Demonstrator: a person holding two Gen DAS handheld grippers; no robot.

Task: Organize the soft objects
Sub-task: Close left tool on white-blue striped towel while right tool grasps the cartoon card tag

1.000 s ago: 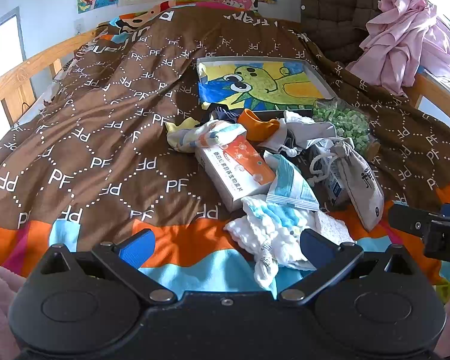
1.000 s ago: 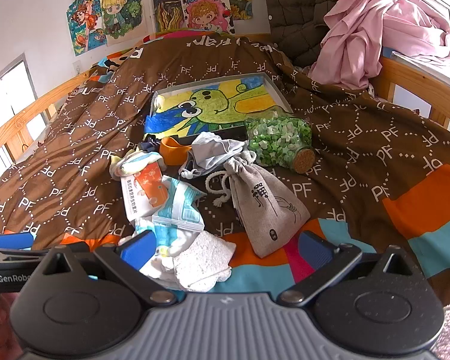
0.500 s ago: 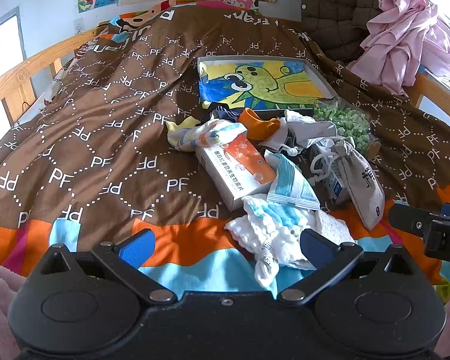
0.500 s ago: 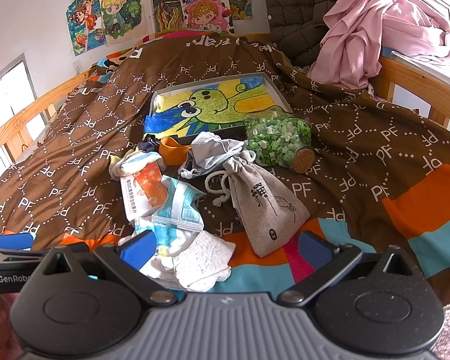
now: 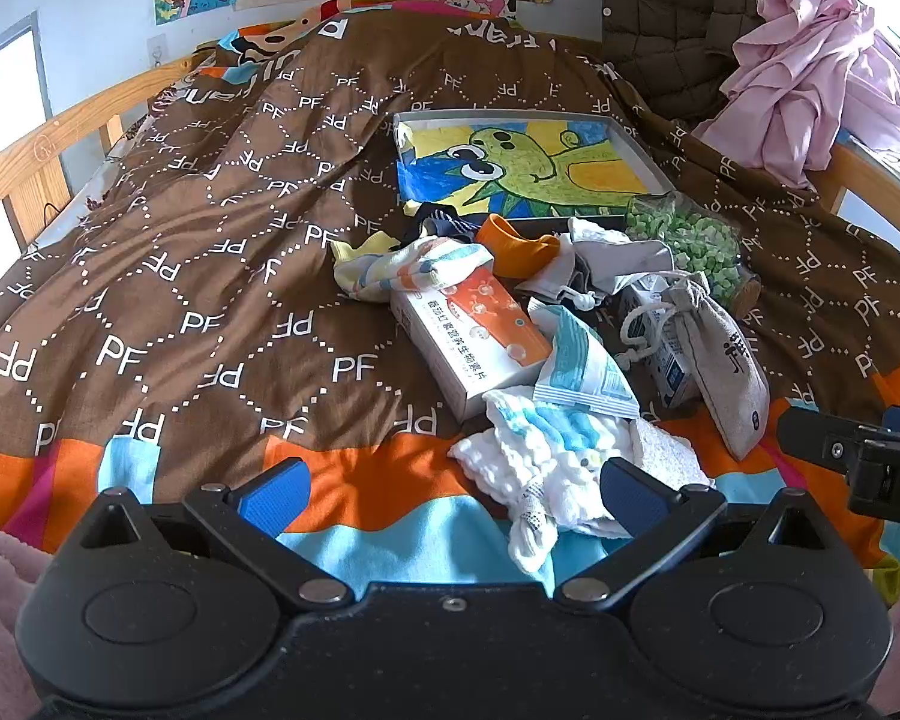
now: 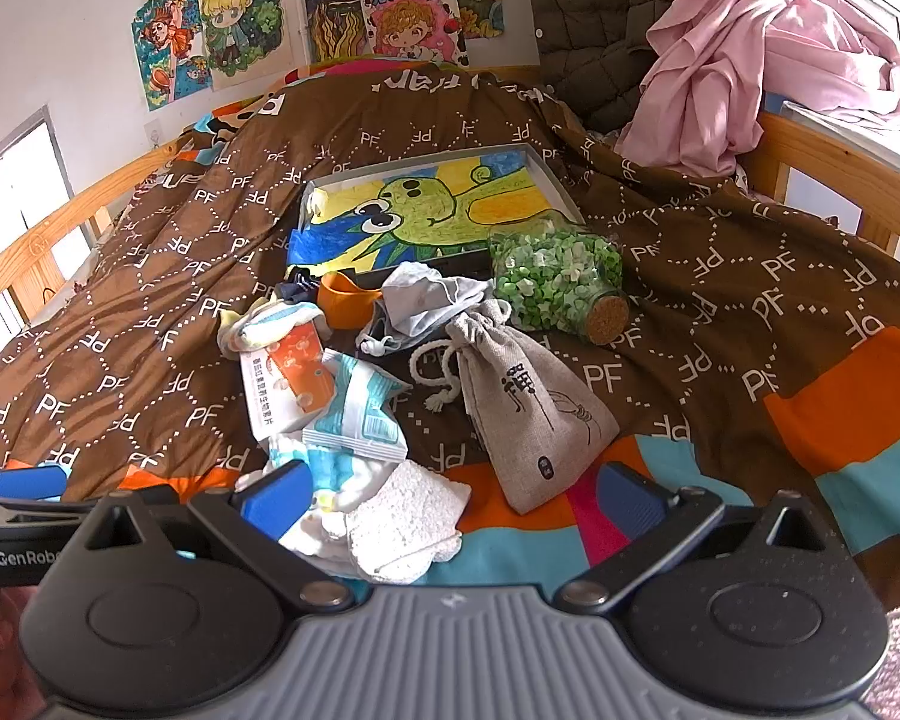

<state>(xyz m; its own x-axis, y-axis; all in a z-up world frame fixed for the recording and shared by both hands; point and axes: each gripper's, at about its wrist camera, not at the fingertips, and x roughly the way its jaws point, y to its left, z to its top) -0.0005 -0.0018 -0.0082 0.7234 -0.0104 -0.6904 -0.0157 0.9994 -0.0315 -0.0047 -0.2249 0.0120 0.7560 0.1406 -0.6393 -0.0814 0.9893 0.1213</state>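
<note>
Both tongs are held wide apart and empty above the near edge of the bed (image 5: 198, 276). Between the spread fingers of the left tongs (image 5: 450, 495) a white cloth (image 5: 546, 456) is seen lying on the orange and blue stripes. The right tongs (image 6: 450, 492) are set over the same cloth, with a grey pouch (image 6: 528, 414) just beyond. The soft things are heaped mid-bed: socks (image 5: 402, 267), the pouch and the cloth, mixed with a box (image 5: 468, 339), a packet (image 5: 582, 366) and a jar (image 6: 555, 279). Behind the heap a drawing (image 5: 528, 165) is laid flat.
</note>
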